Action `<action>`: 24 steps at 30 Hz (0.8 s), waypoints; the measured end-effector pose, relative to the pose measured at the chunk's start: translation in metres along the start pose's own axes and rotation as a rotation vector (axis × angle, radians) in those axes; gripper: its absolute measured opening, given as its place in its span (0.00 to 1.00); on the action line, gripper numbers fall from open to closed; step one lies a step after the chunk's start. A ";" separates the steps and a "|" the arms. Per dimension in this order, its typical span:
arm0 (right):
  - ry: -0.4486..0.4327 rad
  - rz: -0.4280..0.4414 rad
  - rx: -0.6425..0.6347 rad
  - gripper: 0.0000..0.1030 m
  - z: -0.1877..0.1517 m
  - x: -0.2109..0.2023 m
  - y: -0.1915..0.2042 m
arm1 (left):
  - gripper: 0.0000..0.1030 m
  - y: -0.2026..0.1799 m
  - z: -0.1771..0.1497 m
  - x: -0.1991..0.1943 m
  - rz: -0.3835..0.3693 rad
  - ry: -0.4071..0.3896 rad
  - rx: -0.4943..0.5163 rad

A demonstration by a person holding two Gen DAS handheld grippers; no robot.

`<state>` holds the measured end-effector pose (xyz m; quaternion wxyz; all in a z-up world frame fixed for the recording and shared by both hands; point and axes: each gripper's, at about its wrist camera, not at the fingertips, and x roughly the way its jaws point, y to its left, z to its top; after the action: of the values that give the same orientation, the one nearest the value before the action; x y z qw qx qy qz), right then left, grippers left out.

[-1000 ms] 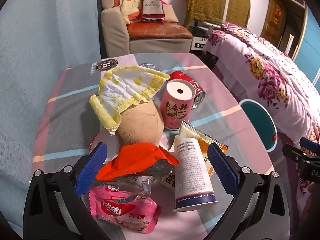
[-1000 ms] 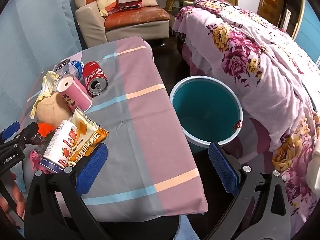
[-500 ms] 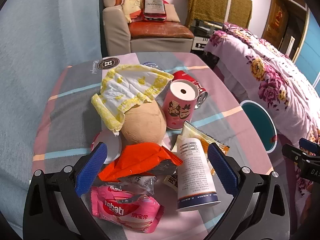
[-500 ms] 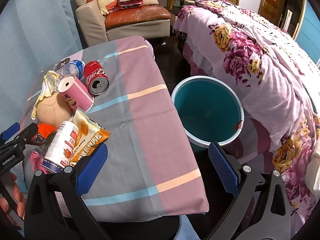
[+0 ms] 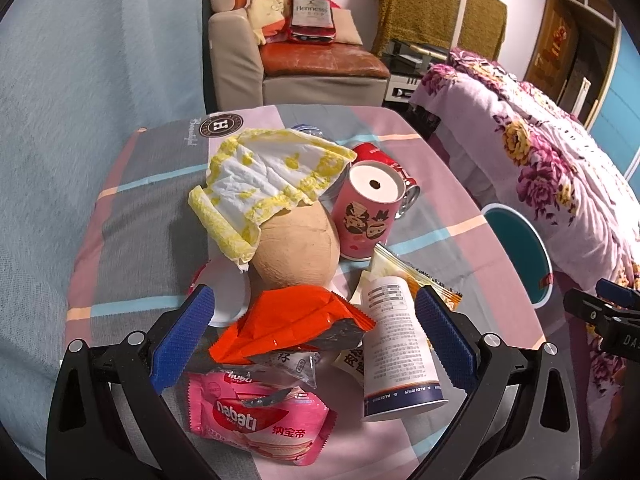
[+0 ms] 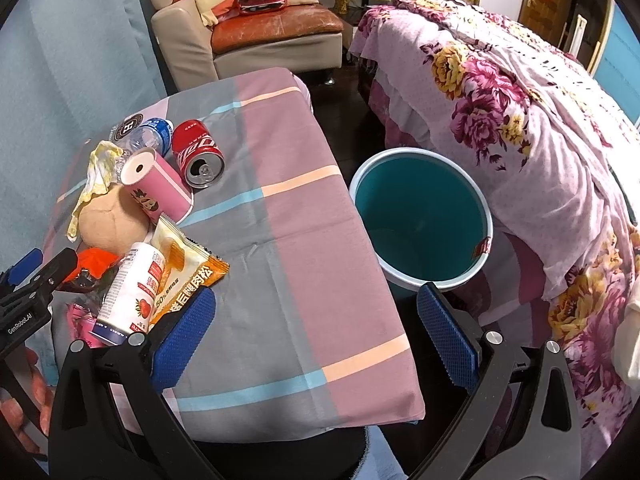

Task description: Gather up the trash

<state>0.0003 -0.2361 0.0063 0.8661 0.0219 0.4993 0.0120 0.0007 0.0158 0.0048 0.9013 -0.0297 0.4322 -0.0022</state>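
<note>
Left wrist: left claw [image 5: 312,320] spread wide over crumpled orange foil wrapper [image 5: 292,322]; pink "nabati" wafer packet [image 5: 256,420] below. Right claw [image 6: 316,324] gaped, empty.

Matt woven cloth in pink, grey and blue stripes covers the counter [image 6: 304,216]. The red can [image 6: 198,154] is glossy metal; the orange wrapper [image 5: 292,324] and pink biscuit packet [image 5: 256,420] are shiny crinkled plastic film. The bucket [image 6: 484,216] is smooth plastic. The armchair seat [image 6: 276,26] looks like worn, cracked leather.
</note>
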 end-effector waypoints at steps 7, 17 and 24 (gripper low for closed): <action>0.000 0.000 -0.001 0.94 0.000 -0.001 0.000 | 0.97 0.001 0.000 0.000 -0.001 0.000 -0.002; 0.004 -0.001 -0.007 0.94 -0.001 -0.001 0.005 | 0.97 0.004 -0.002 0.000 -0.003 0.003 -0.005; 0.011 0.000 -0.009 0.94 -0.002 0.000 0.008 | 0.97 0.005 -0.002 0.000 -0.003 0.003 -0.005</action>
<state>-0.0015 -0.2282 0.0056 0.8633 0.0181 0.5041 0.0144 -0.0005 0.0207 0.0031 0.9006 -0.0326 0.4334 -0.0026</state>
